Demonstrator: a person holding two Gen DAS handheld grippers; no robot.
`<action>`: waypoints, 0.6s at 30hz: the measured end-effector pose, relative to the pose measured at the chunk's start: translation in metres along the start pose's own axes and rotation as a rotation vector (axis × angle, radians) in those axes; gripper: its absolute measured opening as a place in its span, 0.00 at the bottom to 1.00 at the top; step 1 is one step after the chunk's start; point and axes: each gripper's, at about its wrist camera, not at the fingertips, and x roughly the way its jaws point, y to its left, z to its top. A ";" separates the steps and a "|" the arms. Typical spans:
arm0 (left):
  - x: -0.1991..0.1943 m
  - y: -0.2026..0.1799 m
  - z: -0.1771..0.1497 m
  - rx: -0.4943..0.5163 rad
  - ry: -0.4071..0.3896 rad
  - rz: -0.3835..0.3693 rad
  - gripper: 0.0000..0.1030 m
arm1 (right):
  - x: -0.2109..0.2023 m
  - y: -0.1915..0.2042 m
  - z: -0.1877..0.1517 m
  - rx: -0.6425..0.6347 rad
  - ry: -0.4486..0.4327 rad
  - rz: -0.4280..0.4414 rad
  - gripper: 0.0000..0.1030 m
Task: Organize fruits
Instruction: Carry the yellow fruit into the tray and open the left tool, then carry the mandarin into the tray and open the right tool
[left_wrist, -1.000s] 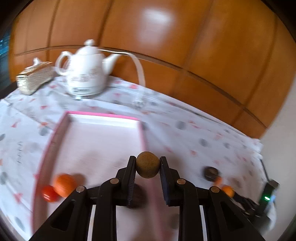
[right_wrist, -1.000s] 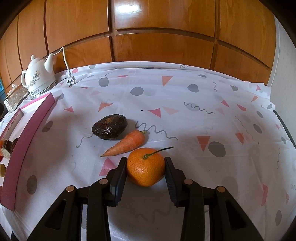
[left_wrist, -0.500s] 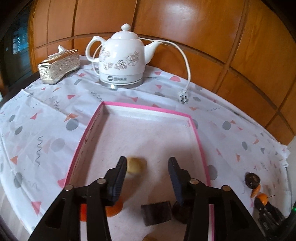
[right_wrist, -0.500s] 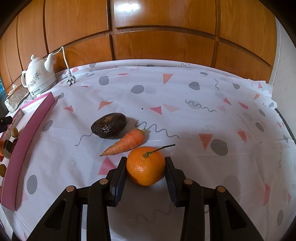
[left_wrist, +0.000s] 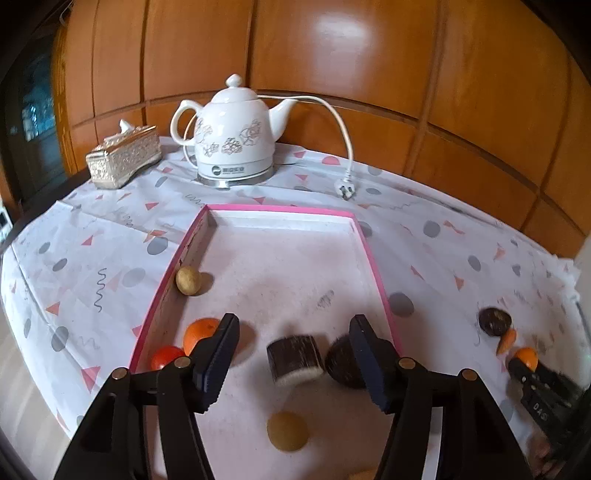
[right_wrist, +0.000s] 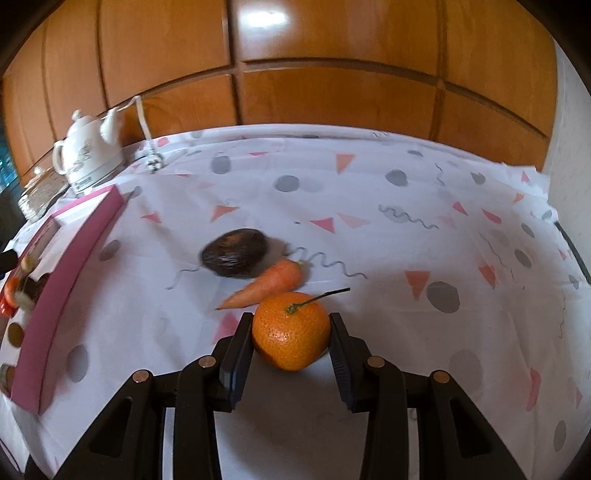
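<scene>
My left gripper (left_wrist: 293, 349) hovers over the pink-rimmed tray (left_wrist: 280, 209), its jaws opening with nothing between them. A small tan fruit (left_wrist: 188, 280) lies free by the tray's left wall. Also in the tray are an orange (left_wrist: 199, 332), a red tomato (left_wrist: 164, 357), a dark cut piece (left_wrist: 295, 356), a dark round fruit (left_wrist: 340, 365) and another tan fruit (left_wrist: 287, 431). My right gripper (right_wrist: 291, 347) is shut on a stemmed mandarin (right_wrist: 291, 339) just above the tablecloth. A carrot (right_wrist: 269, 284) and a dark wrinkled fruit (right_wrist: 236, 256) lie just beyond it.
A white kettle (left_wrist: 232, 144) with a loose cord and plug (left_wrist: 345, 190) stands behind the tray. A tissue box (left_wrist: 123, 157) sits at the back left. Wooden wall panels close off the far side. The tray's long pink wall (right_wrist: 74, 266) lies left of the right gripper.
The left gripper let go of the small tan fruit and its jaws spread wide; the fruit now lies by the tray's left wall. The right gripper still holds the mandarin in place.
</scene>
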 end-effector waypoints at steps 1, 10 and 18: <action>-0.002 -0.002 -0.003 0.015 -0.004 0.000 0.62 | -0.003 0.006 -0.001 -0.018 -0.005 0.011 0.38; -0.006 -0.001 -0.009 0.007 0.002 0.004 0.65 | -0.023 0.050 0.005 -0.087 -0.031 0.128 0.38; -0.017 0.013 -0.008 -0.020 -0.024 0.034 0.68 | -0.033 0.095 0.017 -0.136 -0.016 0.280 0.38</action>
